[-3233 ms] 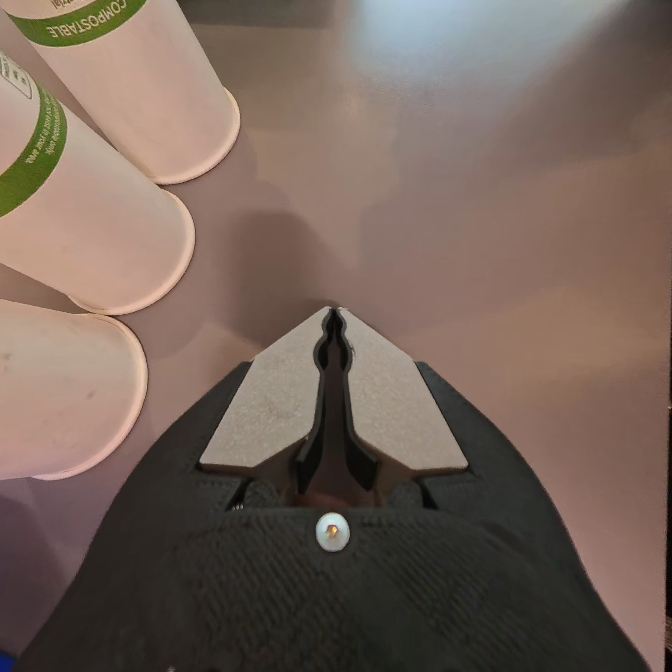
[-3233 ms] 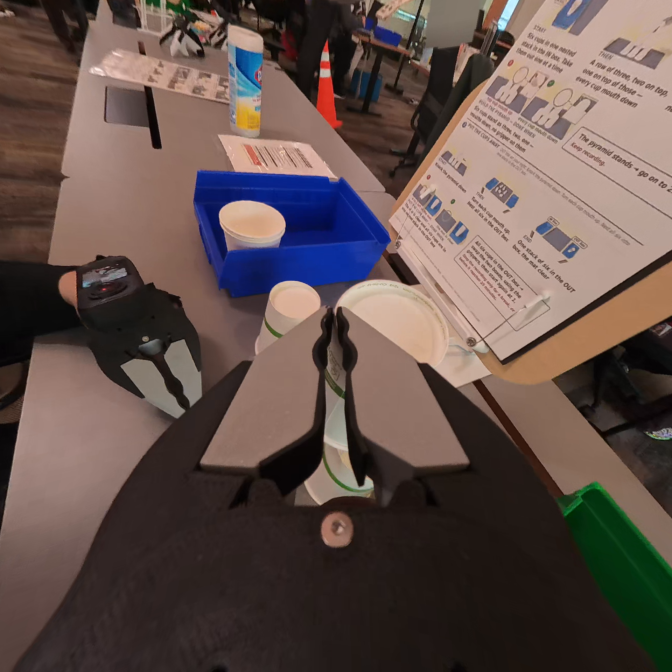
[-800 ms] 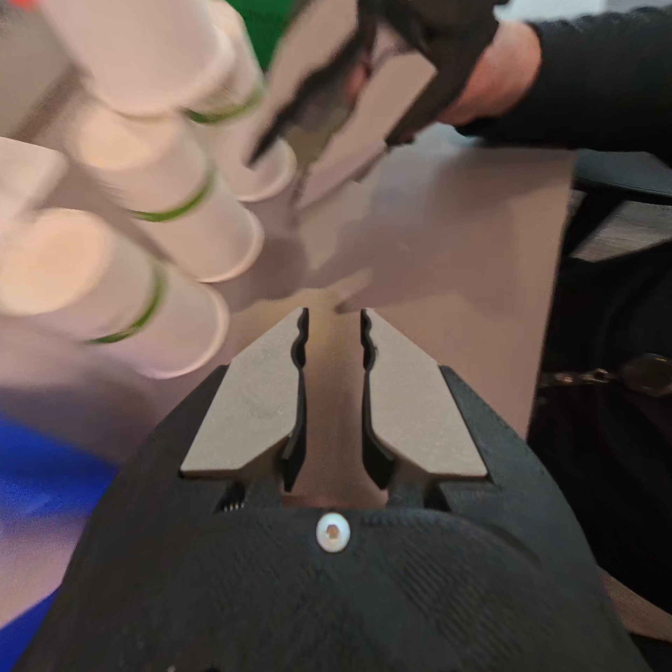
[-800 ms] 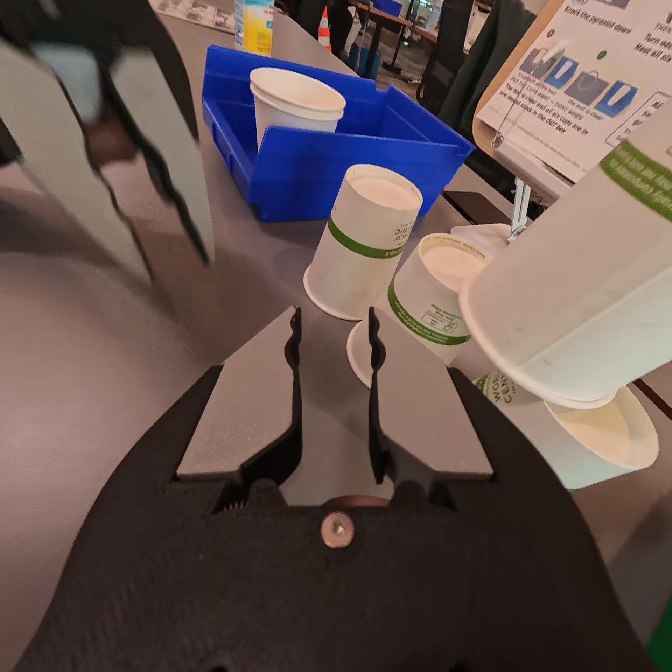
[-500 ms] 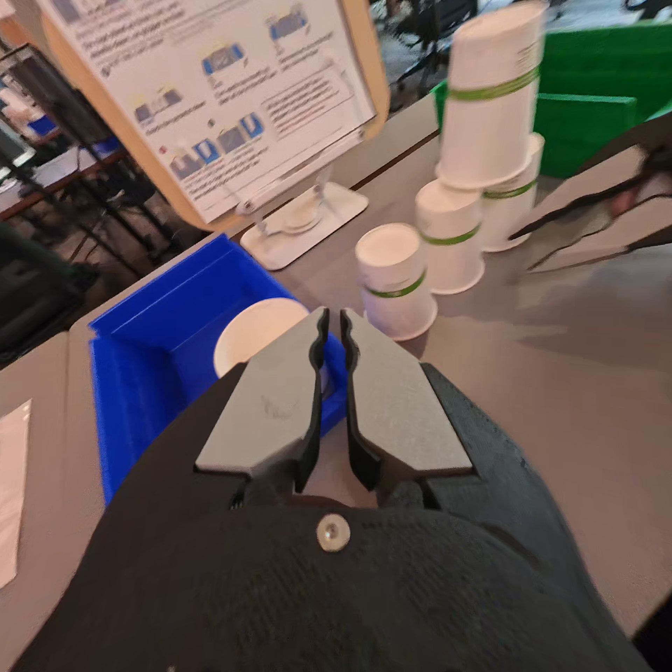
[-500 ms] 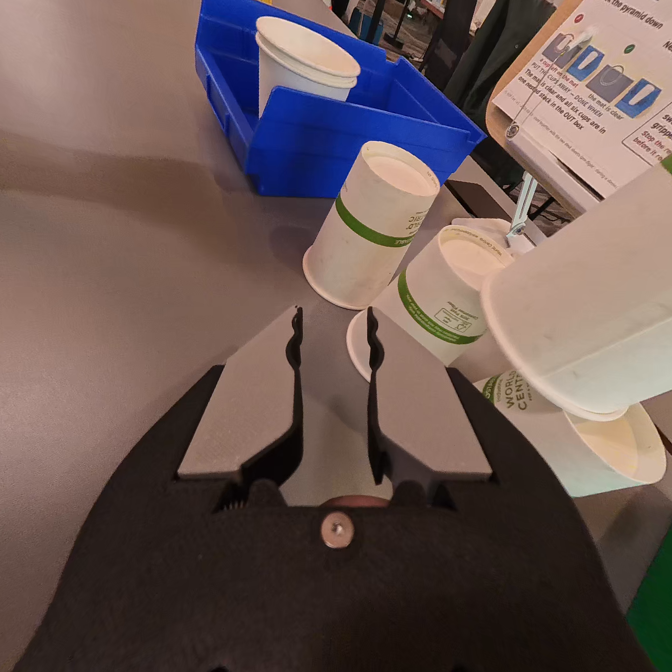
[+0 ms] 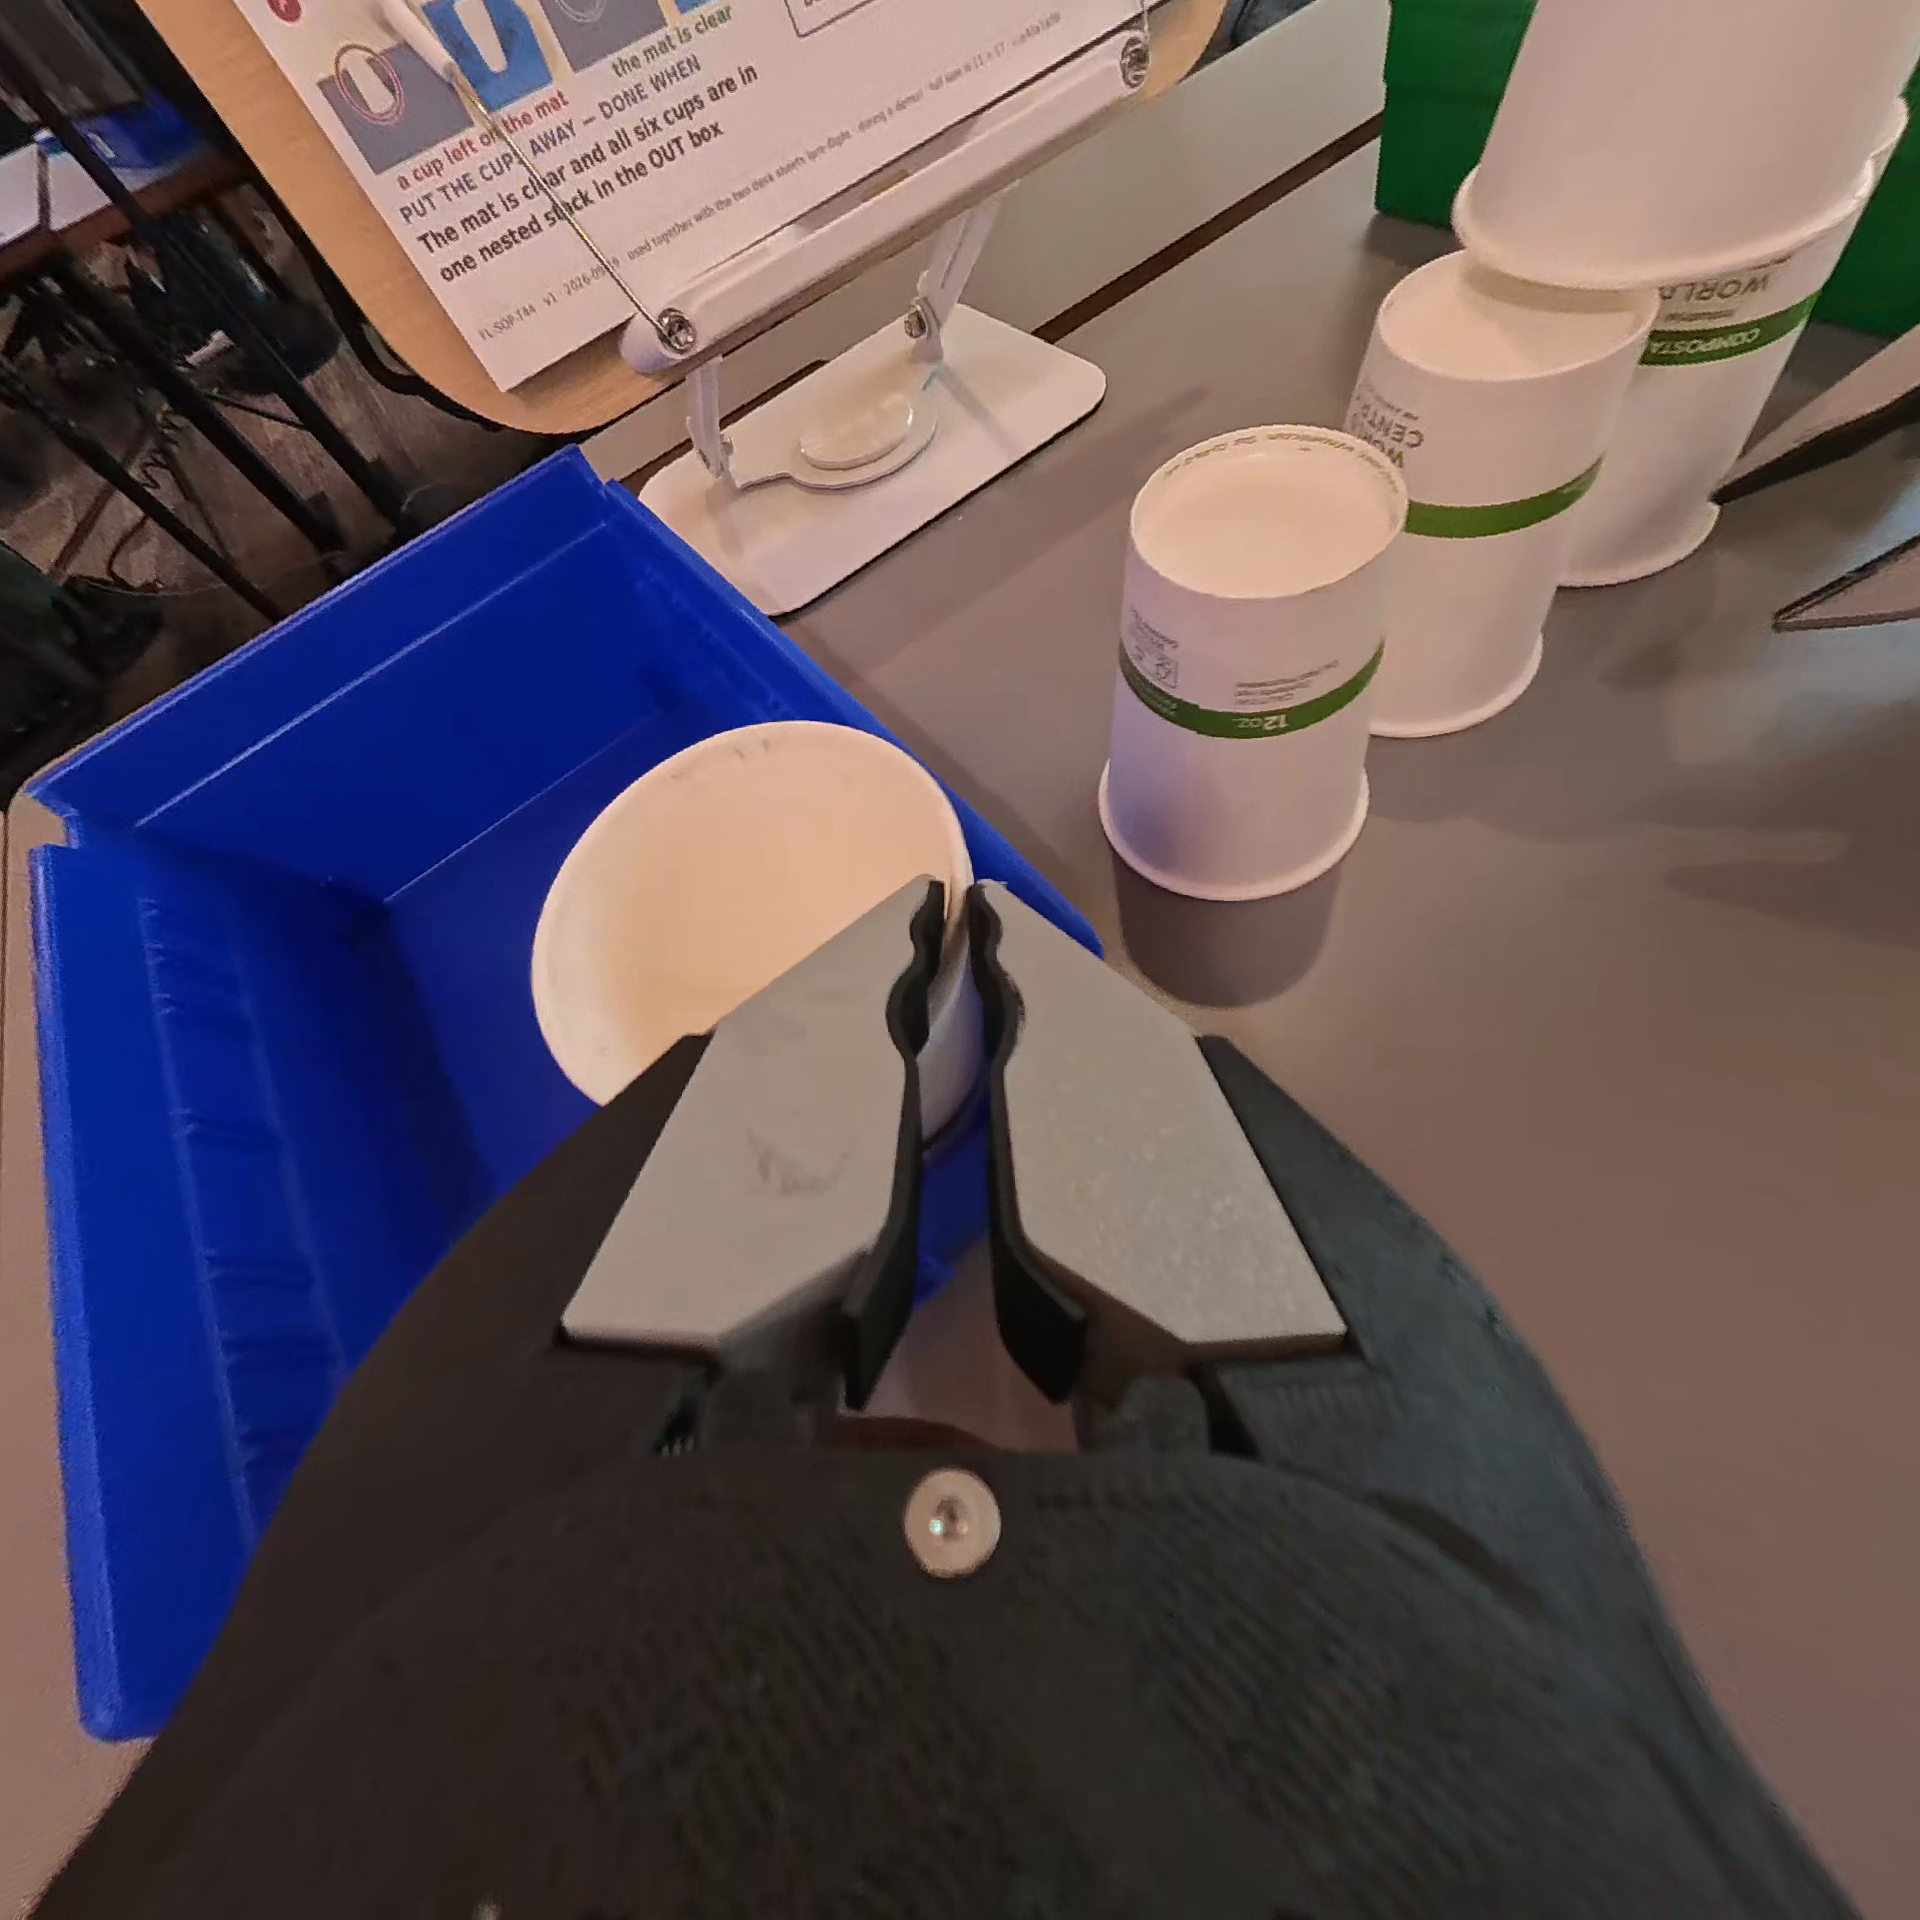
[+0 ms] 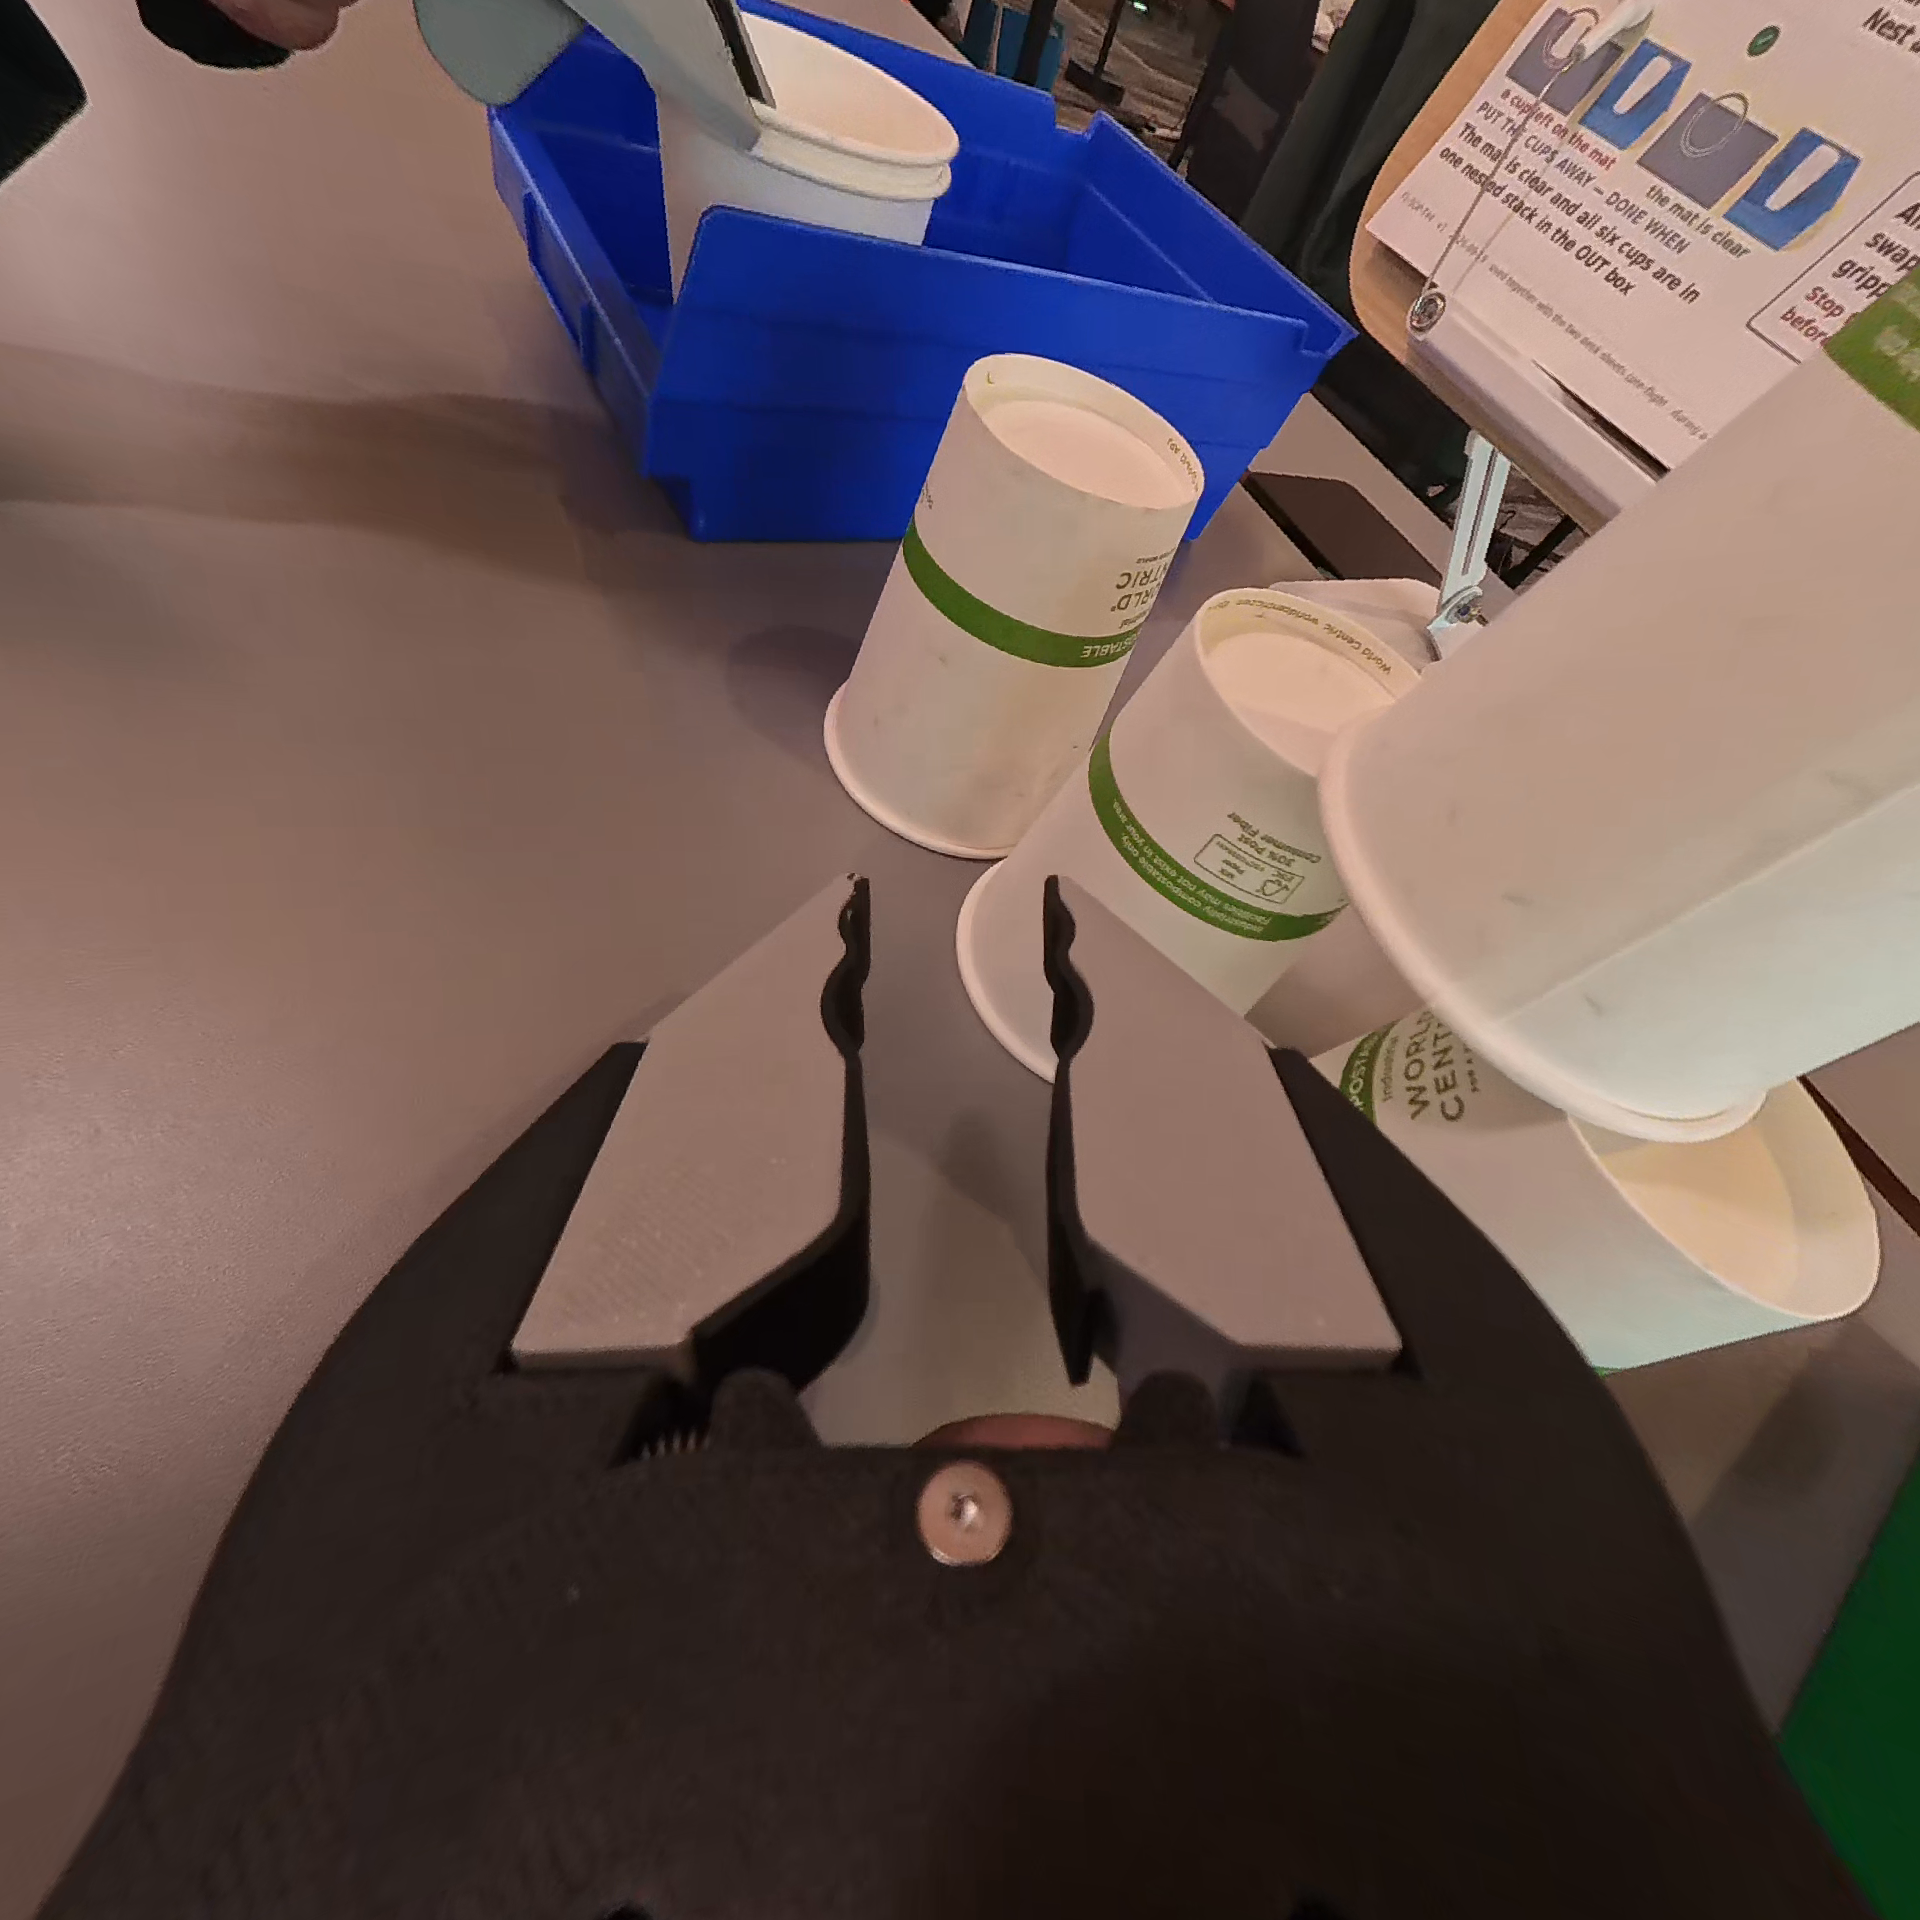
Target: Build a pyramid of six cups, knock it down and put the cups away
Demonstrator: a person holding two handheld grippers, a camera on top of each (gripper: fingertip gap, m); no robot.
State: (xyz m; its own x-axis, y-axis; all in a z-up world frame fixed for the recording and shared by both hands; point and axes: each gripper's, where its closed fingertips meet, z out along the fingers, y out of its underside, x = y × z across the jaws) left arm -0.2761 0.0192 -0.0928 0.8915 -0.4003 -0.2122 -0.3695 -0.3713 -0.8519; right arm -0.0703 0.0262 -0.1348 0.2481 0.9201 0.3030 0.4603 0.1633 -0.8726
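On my far left sits the blue bin [image 7: 260,935], and in it stands a mouth-up white cup [image 7: 727,894]; the right wrist view shows a second rim just under the top one, so it looks like a nested pair. My left gripper [image 7: 956,906] is down on that cup's near rim, jaws drawn in to a narrow slit with the cup wall running between them, one finger inside and one outside. It looks like a pinch on the rim, and the right wrist view agrees.

Right of the bin, on the grey table [image 7: 1558,1039], three cups stand mouth-down in a row: the nearest cup [image 7: 1242,675], the middle cup [image 7: 1475,520], and the far cup [image 7: 1683,436]. A fourth cup [image 7: 1662,135] sits upside down on top, bridging the middle and far ones. Behind the row stands an instruction board [image 7: 727,156] on a white stand.

My right gripper [image 8: 951,894] hovers beside the row with its jaws moderately apart and nothing between them.
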